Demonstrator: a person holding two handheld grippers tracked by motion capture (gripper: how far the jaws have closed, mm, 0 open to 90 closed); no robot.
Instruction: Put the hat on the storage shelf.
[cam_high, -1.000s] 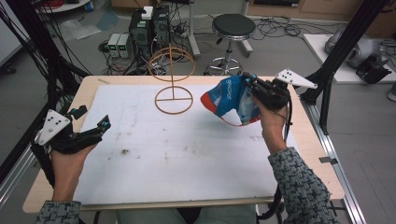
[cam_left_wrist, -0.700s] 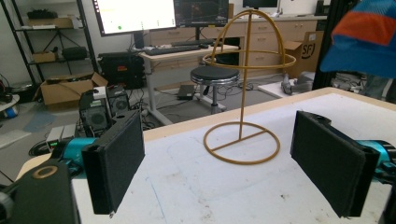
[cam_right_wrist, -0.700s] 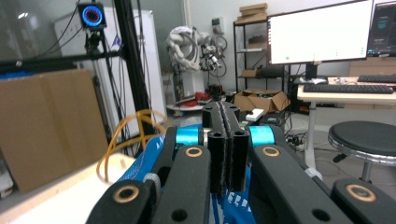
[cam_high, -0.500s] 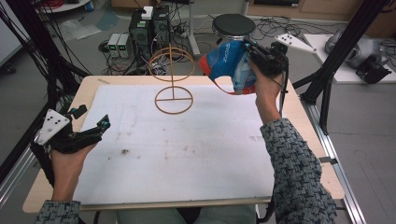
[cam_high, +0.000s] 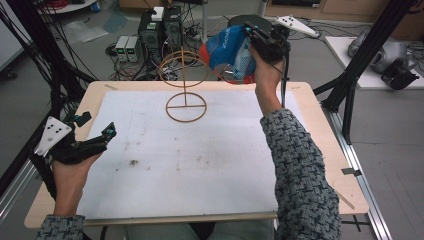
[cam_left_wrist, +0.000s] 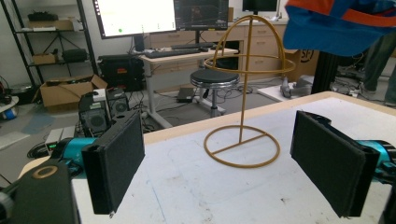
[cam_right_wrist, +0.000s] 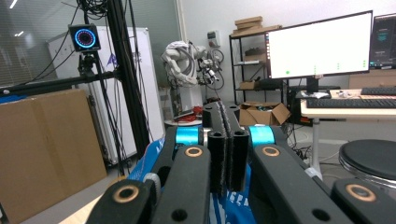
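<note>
In the high view, the right gripper (cam_high: 260, 37) is carrying the cap (cam_high: 227, 52) higher and farther back than half a second ago: the blue, red and white cap is now hanging above the table's (cam_high: 320, 150) far edge, just right of the stand's (cam_high: 185, 85) wire dome and close beside it, where a second ago it was lower, over the table's right part. The right forearm in its patterned sleeve (cam_high: 300, 170) is reaching forward across the table. The left gripper (cam_high: 95, 135) is keeping its place near the left edge, resting low with the left hand (cam_high: 70, 165) behind it, its jaws standing wide apart on nothing. The stand is sitting unmoved at the far middle of the white mat (cam_high: 175, 160). In the left gripper view, the two black pads (cam_left_wrist: 119, 158) are gaping wide with the gold stand (cam_left_wrist: 243, 116) upright between them farther off, and the cap's blue edge (cam_left_wrist: 336, 28) is hanging at the top right, above and beside the dome. In the right gripper view, the jaws are pressing tight together on blue cap fabric (cam_right_wrist: 233, 205) that is bunching below them, with a monitor (cam_right_wrist: 320, 46) and a stool (cam_right_wrist: 371, 161) beyond.
</note>
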